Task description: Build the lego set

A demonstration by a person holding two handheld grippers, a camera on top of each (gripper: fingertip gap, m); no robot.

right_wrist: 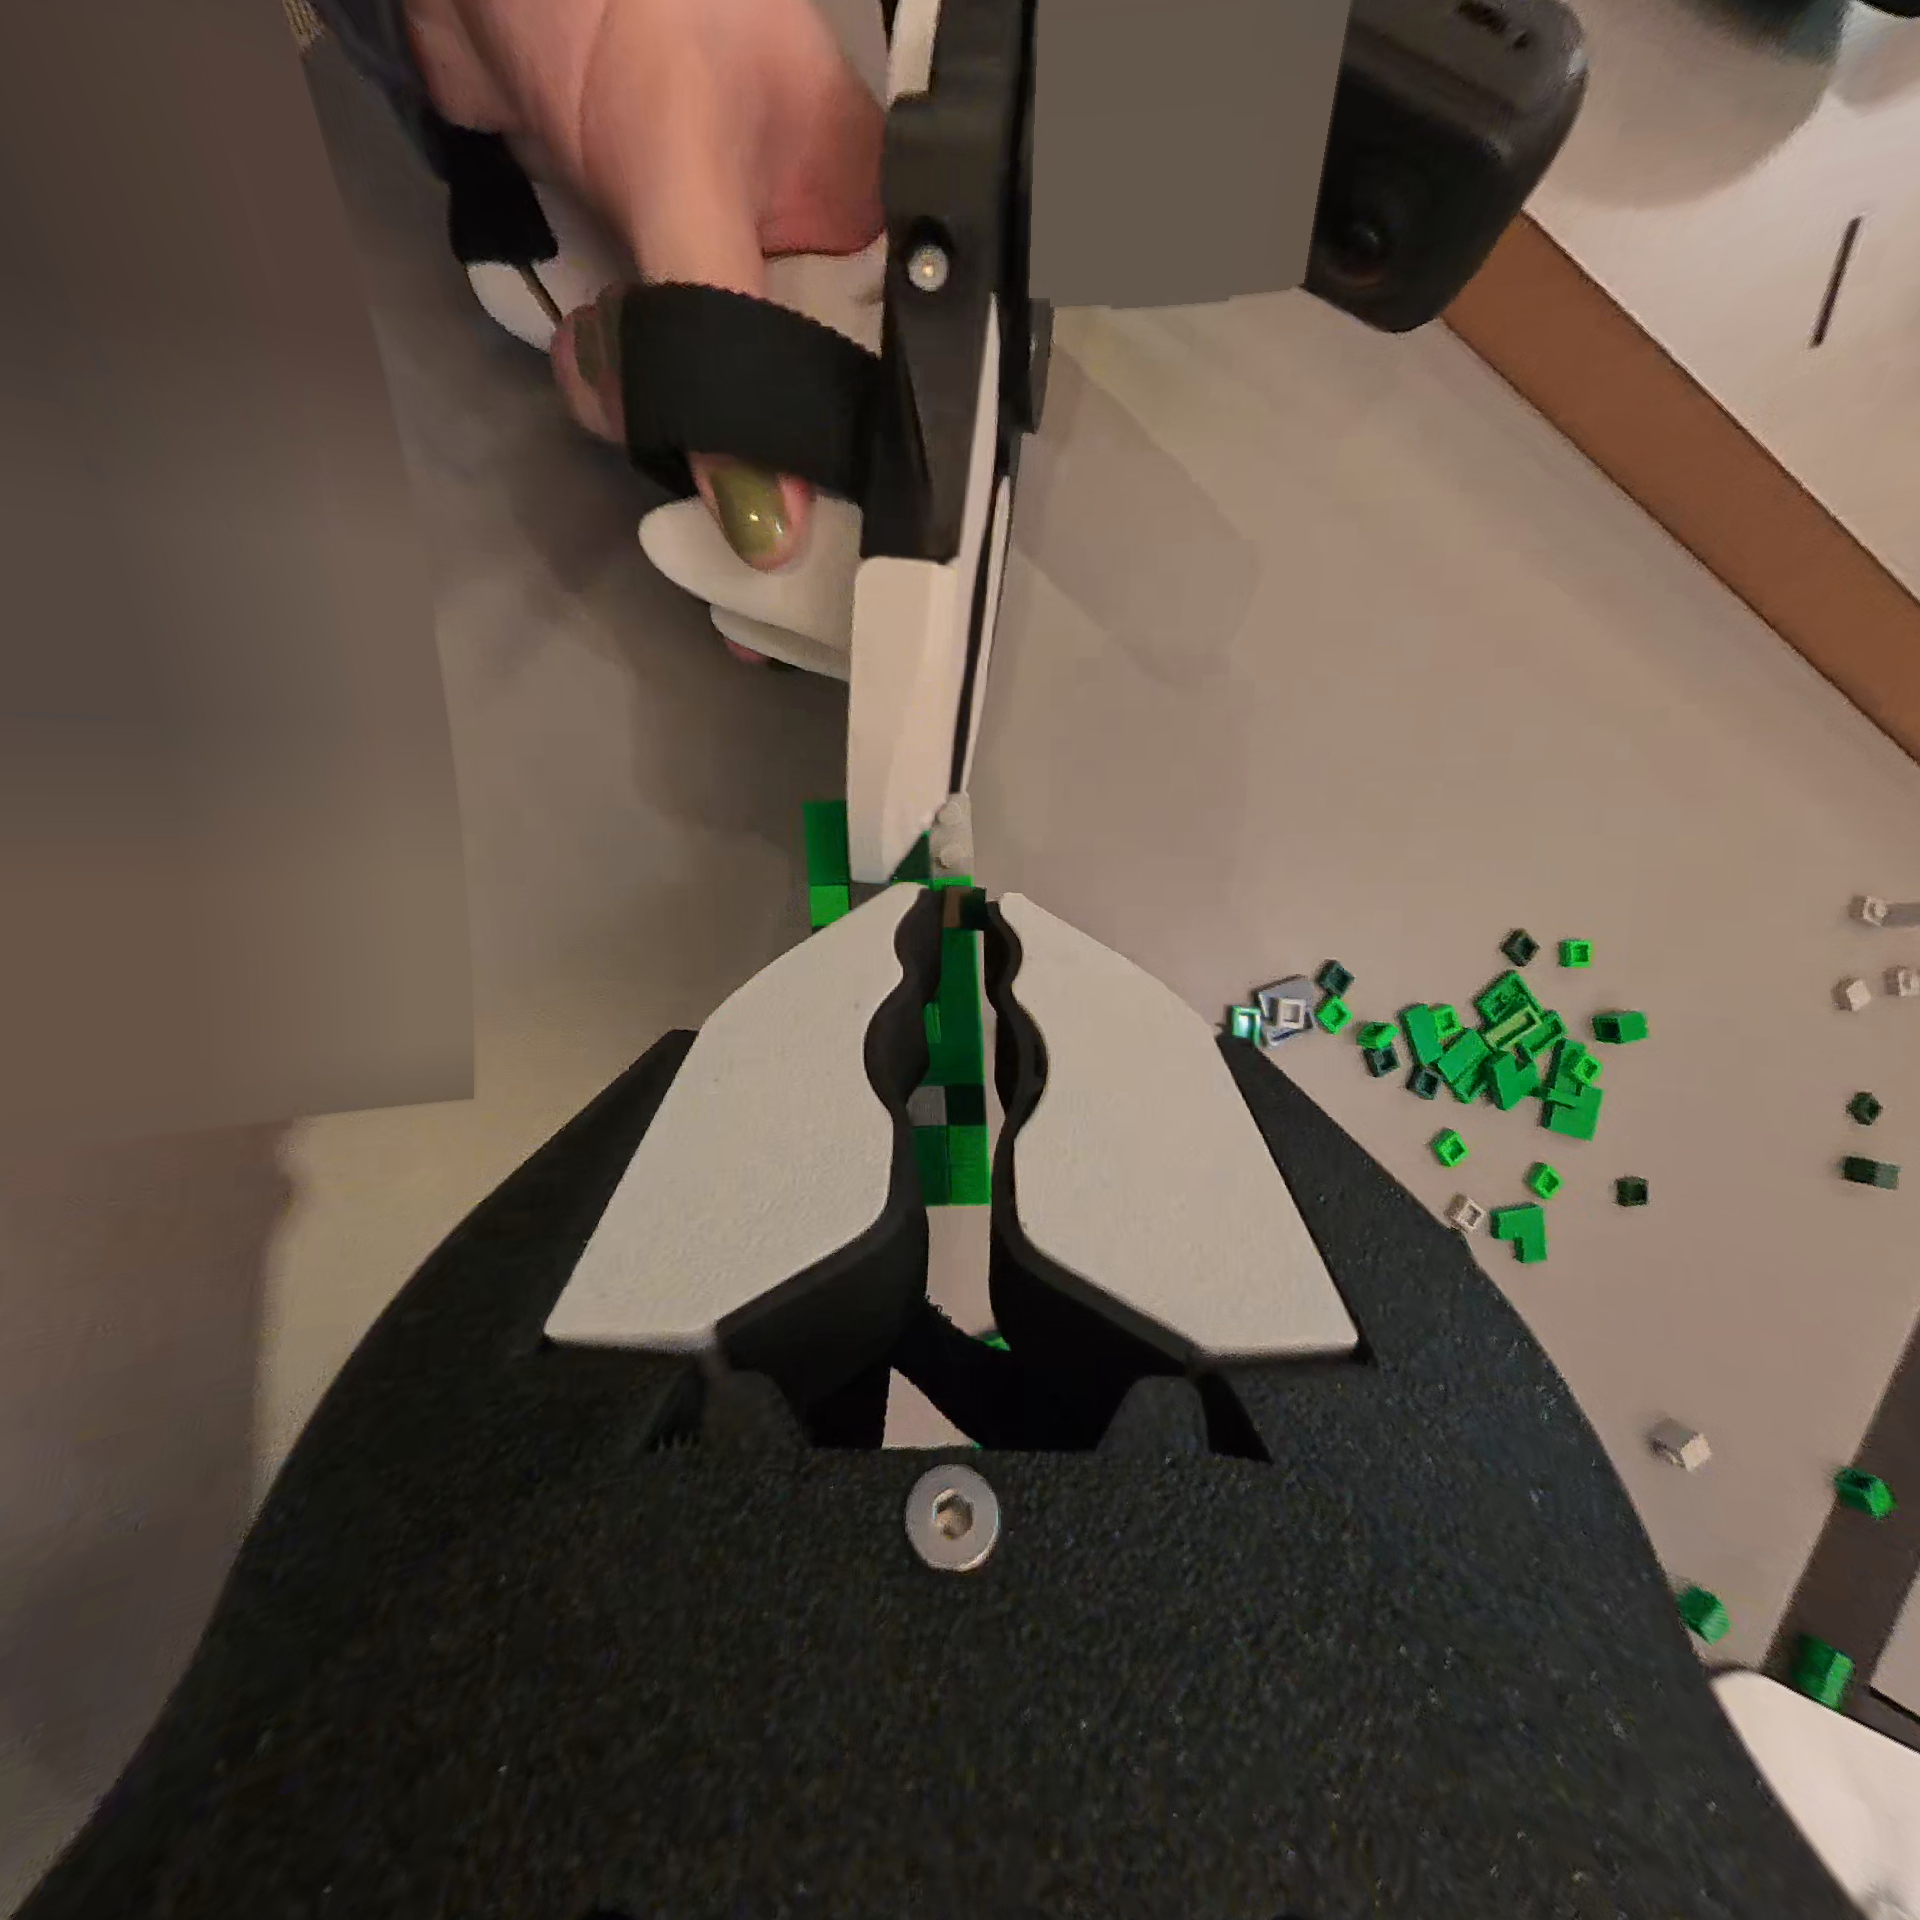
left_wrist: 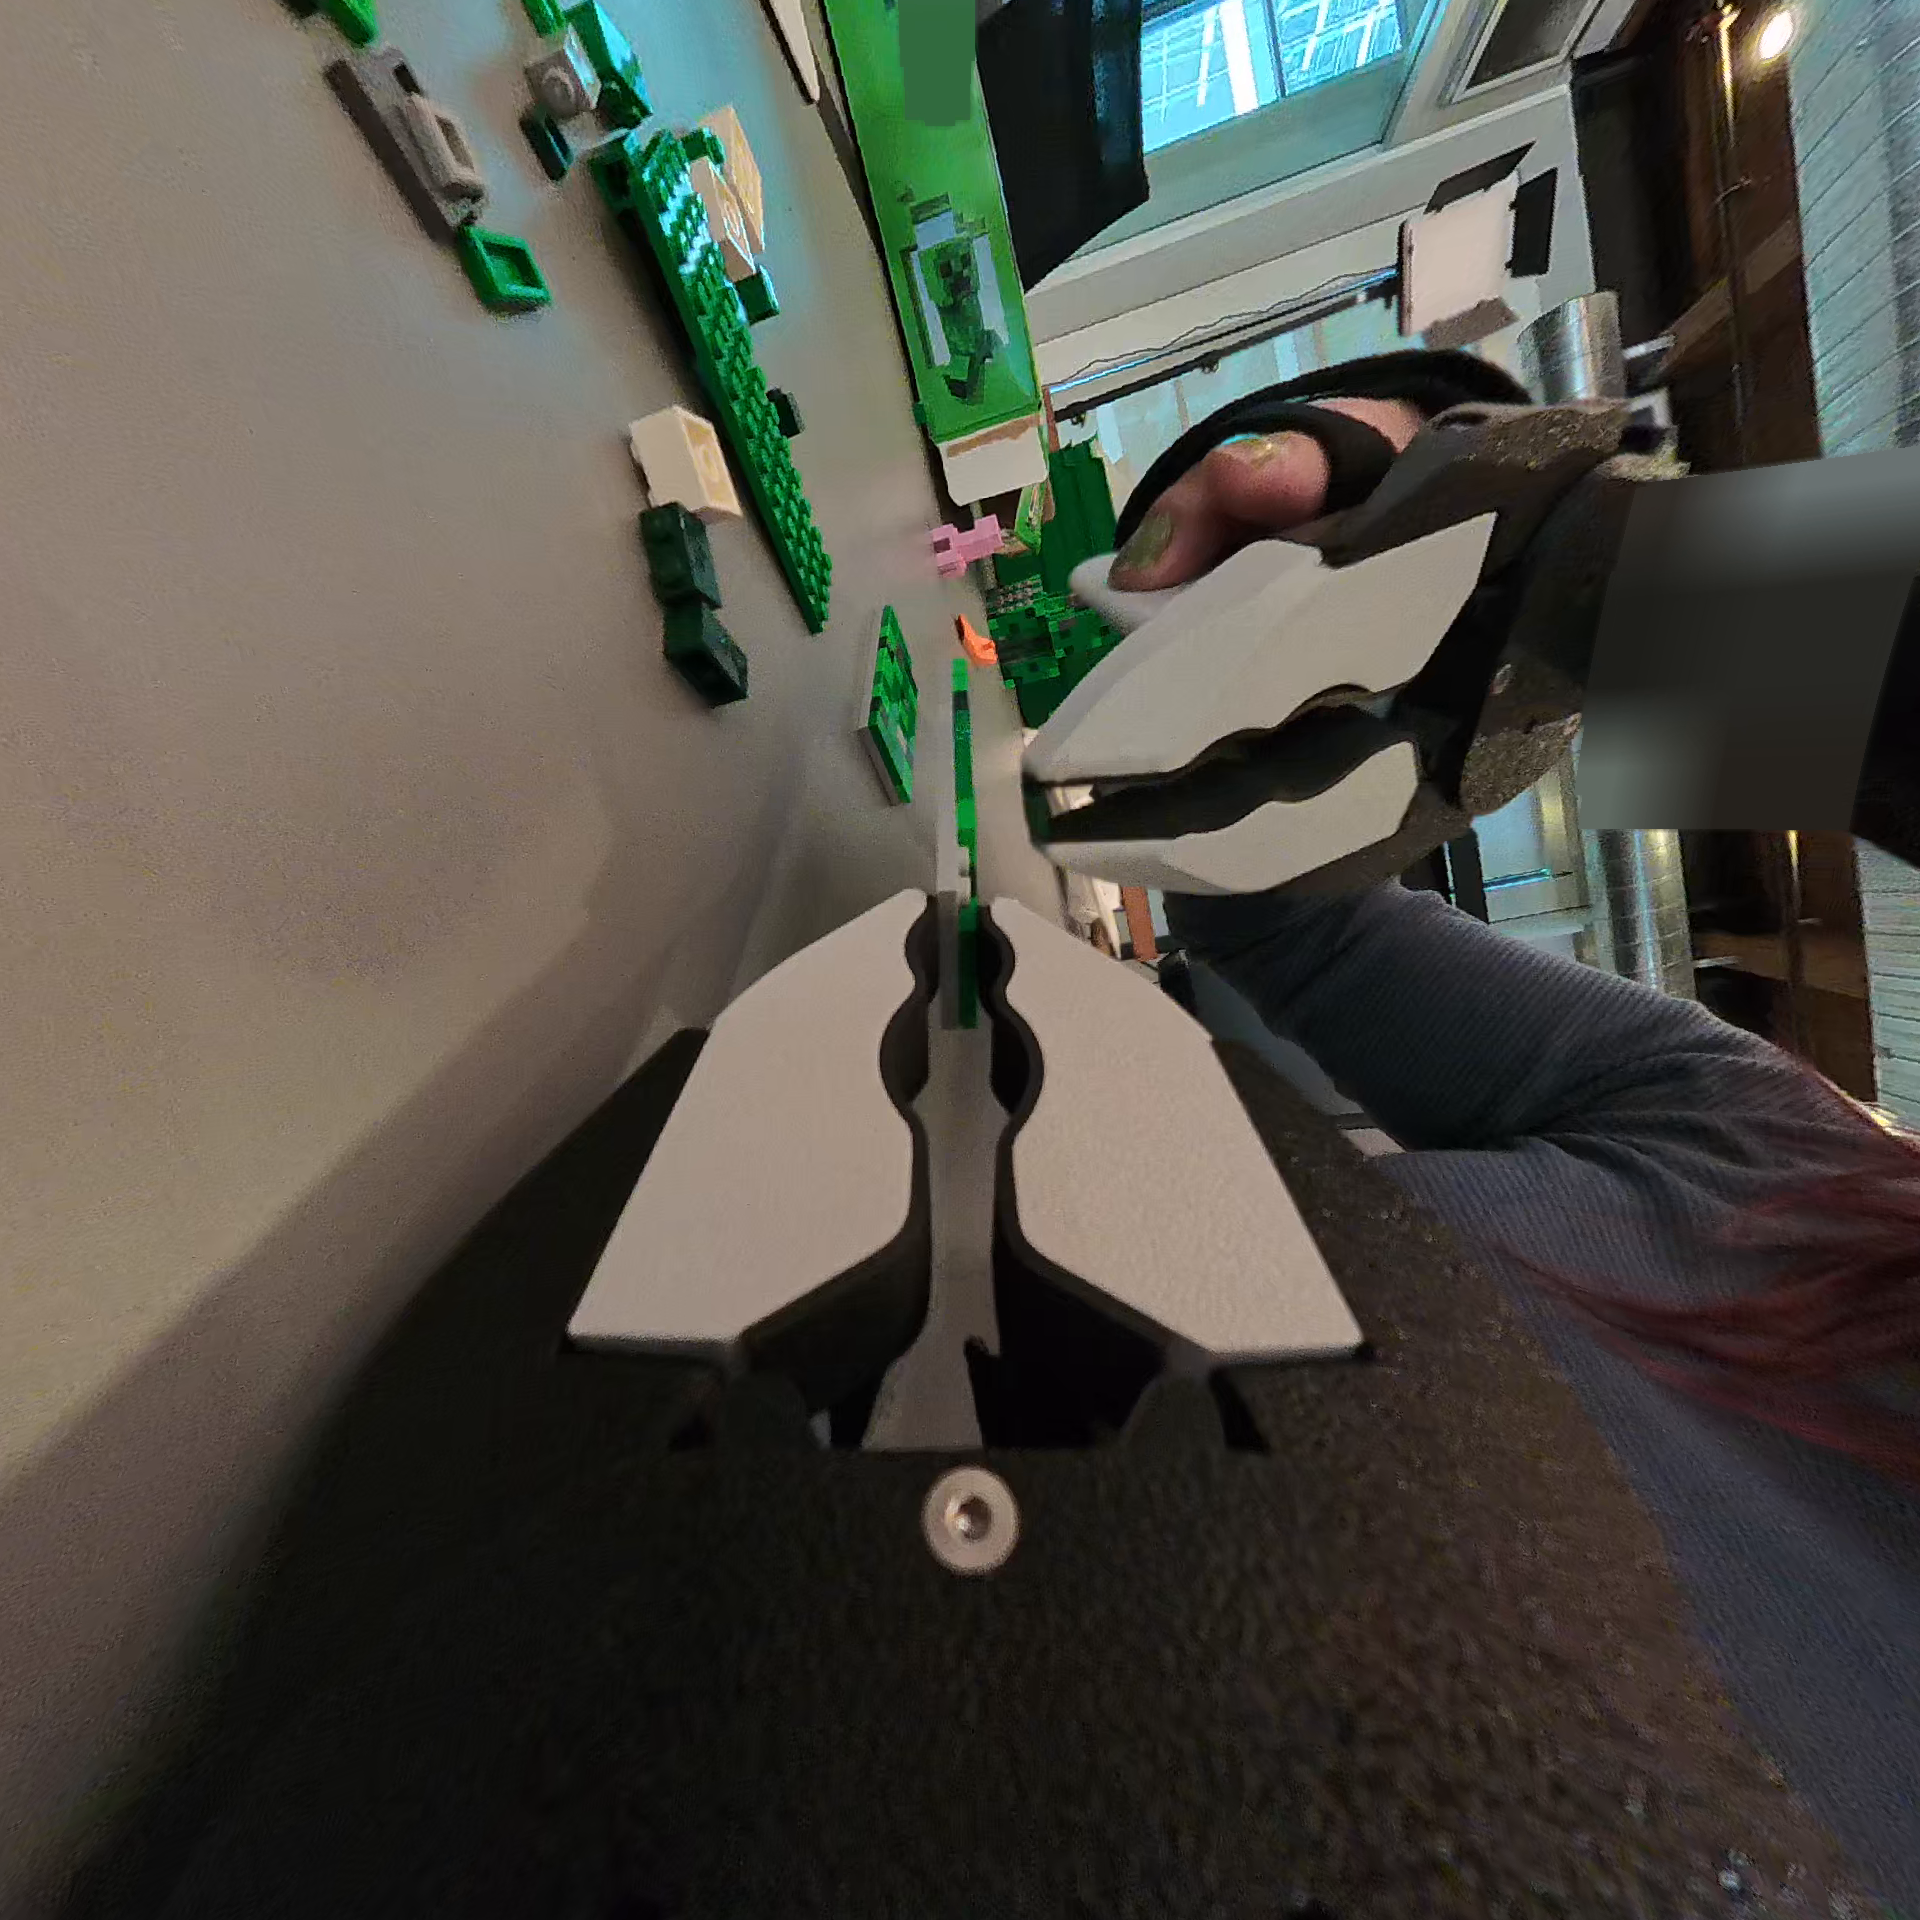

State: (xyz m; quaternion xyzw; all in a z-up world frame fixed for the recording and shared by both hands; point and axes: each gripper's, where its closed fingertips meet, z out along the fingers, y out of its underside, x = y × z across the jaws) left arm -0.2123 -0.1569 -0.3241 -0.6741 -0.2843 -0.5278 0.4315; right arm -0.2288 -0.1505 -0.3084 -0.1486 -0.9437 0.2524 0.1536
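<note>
Left wrist view: left gripper (left_wrist: 961,914) fingers clamp a green-and-grey brick plate (left_wrist: 964,790), right gripper (left_wrist: 1044,821) pinching something small beside it (loose green bricks (right_wrist: 1496,1049) strewn on the surface (right_wrist: 1299,644)).

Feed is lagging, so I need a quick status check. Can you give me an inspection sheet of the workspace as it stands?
Surface: pale grey table, no spills seen.
Job's things: thin green-and-grey plate assembly, held edge-on off the table; small dark piece at its end.
Clutter: pile of loose green bricks; green baseplate; white brick; green box.
Grippers: left gripper clamped on the plate assembly; right gripper pinching the small dark piece at its tips.
Cables: nothing seen.
Surroundings: window; wooden edge strip.
</note>
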